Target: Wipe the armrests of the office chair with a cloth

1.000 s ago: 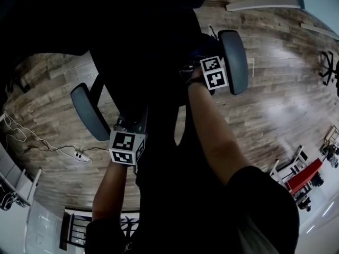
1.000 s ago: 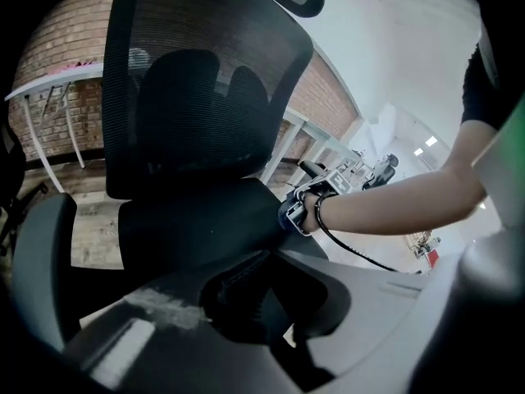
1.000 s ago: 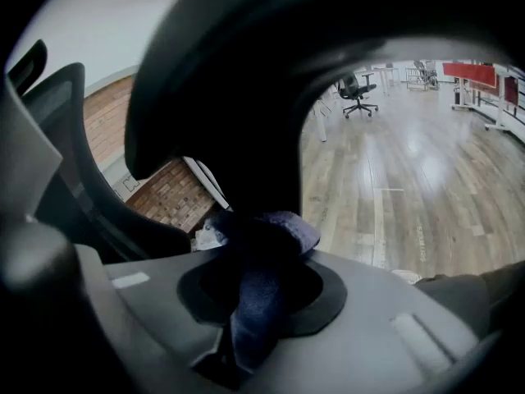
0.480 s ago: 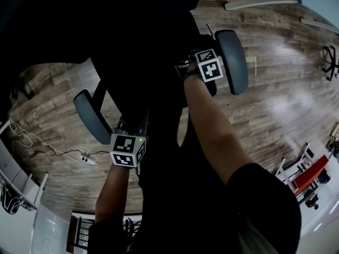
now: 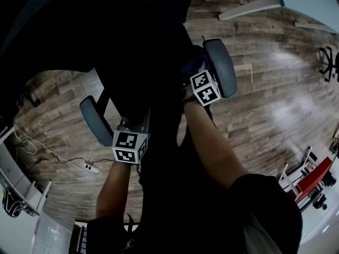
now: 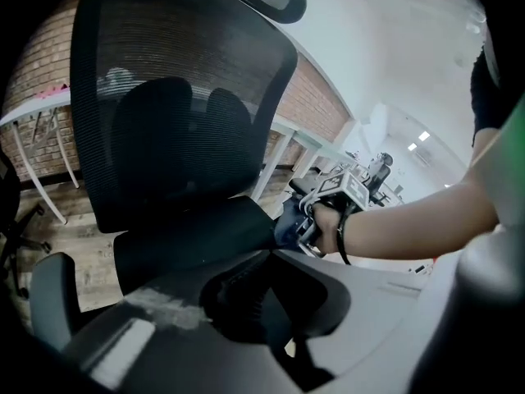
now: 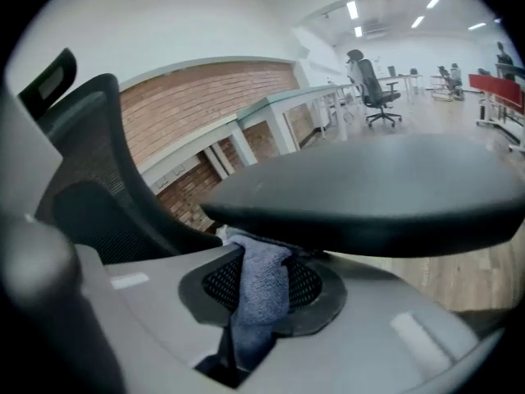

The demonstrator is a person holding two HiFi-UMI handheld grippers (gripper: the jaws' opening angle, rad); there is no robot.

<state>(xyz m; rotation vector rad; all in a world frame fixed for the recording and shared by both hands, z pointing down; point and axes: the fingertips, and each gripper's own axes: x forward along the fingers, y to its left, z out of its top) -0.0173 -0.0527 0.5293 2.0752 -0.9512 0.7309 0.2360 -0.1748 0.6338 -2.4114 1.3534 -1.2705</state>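
Overhead: presses right gripper (image 5: 204, 86) against the office chair's armrest (image 5: 221, 67). Left gripper view: finds left gripper (image 6: 254, 298) closed, holding nothing. Right gripper view: clamps blue-grey cloth (image 7: 261, 294) tight, tucked beneath the armrest's edge; could snag there and pull free

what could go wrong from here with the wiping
The cloth is only a narrow bunch pinched in the right gripper, so it may pull out against the armrest. It seems to meet the armrest's lower edge, so the top could be missed. The chair might swivel under the push.
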